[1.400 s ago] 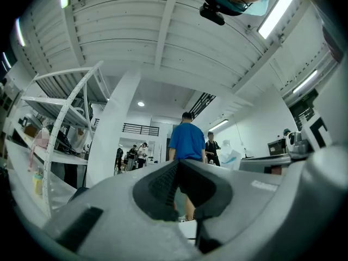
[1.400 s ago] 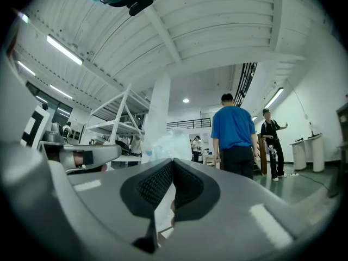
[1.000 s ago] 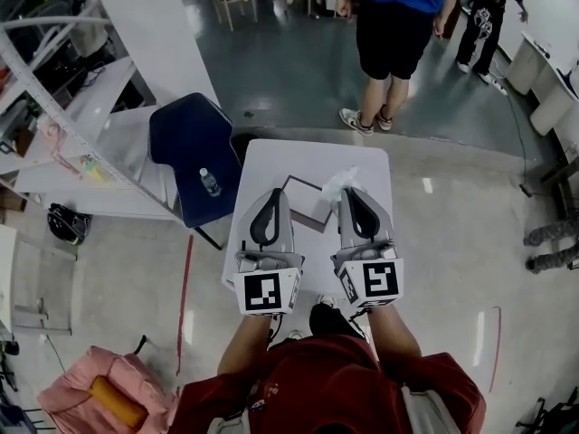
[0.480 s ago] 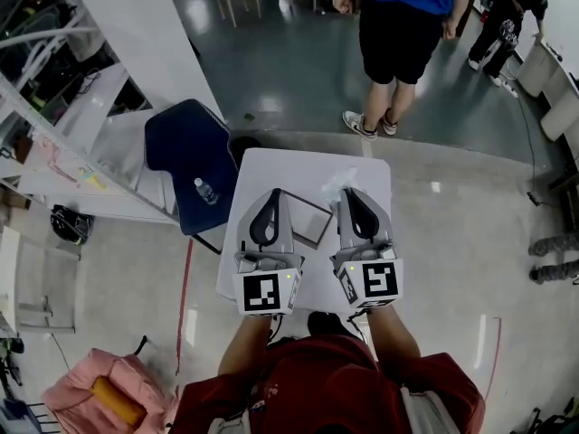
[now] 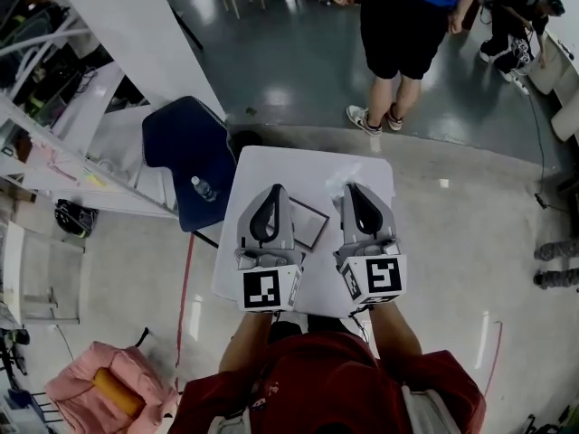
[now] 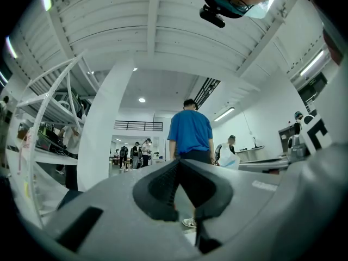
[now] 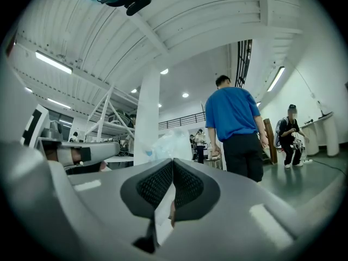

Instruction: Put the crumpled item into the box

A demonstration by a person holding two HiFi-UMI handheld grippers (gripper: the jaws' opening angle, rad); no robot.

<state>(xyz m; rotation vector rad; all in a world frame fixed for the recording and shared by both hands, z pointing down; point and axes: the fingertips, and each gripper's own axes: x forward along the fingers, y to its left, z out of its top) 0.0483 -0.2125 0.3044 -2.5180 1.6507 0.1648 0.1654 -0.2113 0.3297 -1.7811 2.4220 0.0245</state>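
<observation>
Nearest to the person, the two grippers are held up high side by side over a small white table (image 5: pixel 271 161). The left gripper (image 5: pixel 274 191) has its jaws closed tip to tip with nothing in them. The right gripper (image 7: pixel 173 160) is closed too. The crumpled item (image 7: pixel 163 143), a wad of clear, whitish plastic, sticks out right past its tips. It looks pinched there by an edge, but the exact spot where the jaws bite is hard to see.

The box (image 5: pixel 310 224) is flat and open. It lies on the table below, in the gap between the two grippers, nearer to the left one. So the wad sits beyond the box and a little to its right.

To do this well, I think the right gripper should come down and left until the wad hangs over the middle of the box. Only then should it let go. The wad looks very light, so a low drop should keep it from floating past the rim.

Farther off stand a blue chair (image 5: pixel 185 147) and a person in blue (image 5: pixel 398 7).
</observation>
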